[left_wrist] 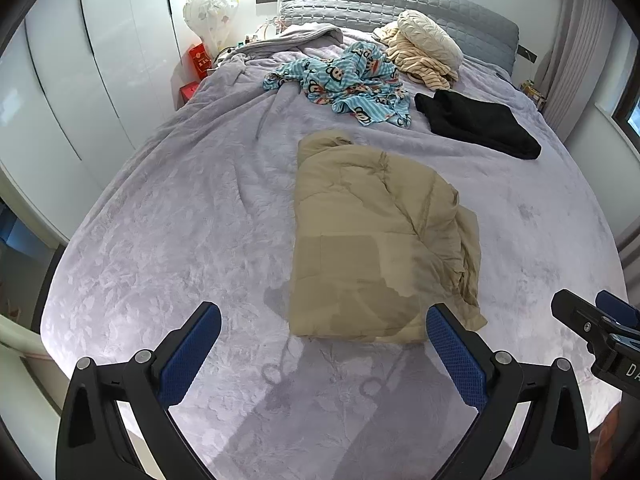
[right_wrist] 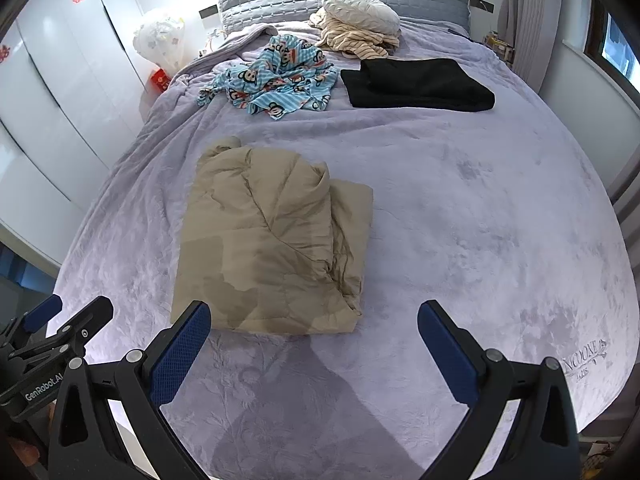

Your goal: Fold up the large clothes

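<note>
Bed (left_wrist: 160, 220) covered by a lilac plush blanket with an embossed leaf pattern. Near its foot lies a folded beige padded garment (left_wrist: 380, 236). Toward the head, well apart from it, lie a crumpled blue cartoon-print cloth (left_wrist: 344, 80), a folded black garment (left_wrist: 480, 122), a heap of cream striped fabric (left_wrist: 420, 62) and a white pleated cushion (left_wrist: 430, 36) resting on that heap.

Both grippers (left_wrist: 323, 324) (right_wrist: 314, 322) wide open, empty
</note>
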Action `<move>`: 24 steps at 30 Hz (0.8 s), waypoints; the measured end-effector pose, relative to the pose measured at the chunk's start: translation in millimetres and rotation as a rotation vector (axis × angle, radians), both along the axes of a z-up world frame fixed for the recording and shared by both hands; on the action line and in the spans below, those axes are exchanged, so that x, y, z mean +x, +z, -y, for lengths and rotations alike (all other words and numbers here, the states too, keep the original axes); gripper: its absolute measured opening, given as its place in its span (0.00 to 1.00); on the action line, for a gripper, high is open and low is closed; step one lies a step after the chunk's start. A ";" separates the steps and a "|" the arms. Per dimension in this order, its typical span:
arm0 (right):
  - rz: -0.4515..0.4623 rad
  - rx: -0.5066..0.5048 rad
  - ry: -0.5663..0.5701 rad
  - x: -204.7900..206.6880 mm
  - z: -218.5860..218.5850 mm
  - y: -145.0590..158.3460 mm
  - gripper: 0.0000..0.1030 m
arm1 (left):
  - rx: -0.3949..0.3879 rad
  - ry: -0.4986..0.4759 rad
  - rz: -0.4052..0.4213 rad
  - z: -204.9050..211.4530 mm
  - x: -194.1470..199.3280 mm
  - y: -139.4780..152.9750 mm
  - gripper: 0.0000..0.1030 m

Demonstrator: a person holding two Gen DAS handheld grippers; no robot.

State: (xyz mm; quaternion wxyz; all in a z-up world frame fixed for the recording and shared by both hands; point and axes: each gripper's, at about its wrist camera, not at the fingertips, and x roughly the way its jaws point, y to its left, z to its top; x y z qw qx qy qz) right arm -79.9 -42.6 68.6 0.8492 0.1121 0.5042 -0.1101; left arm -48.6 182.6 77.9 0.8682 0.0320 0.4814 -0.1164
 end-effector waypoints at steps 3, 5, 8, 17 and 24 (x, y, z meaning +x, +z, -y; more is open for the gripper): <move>-0.002 -0.004 0.005 0.8 -1.2 1.0 1.00 | 0.003 0.003 0.000 -0.2 0.6 1.3 1.00; -0.002 -0.003 0.003 0.7 -2.6 1.2 1.00 | 0.004 0.001 0.002 -0.7 0.7 1.8 1.00; 0.000 -0.004 0.006 1.2 -3.0 1.9 1.00 | 0.008 0.001 0.004 -0.4 1.7 2.1 1.00; -0.002 -0.004 0.018 5.7 -1.0 2.9 1.00 | 0.009 0.003 0.002 0.0 2.2 2.1 1.00; -0.003 -0.003 0.023 7.0 0.6 2.6 1.00 | 0.009 0.002 0.000 0.6 3.8 1.2 1.00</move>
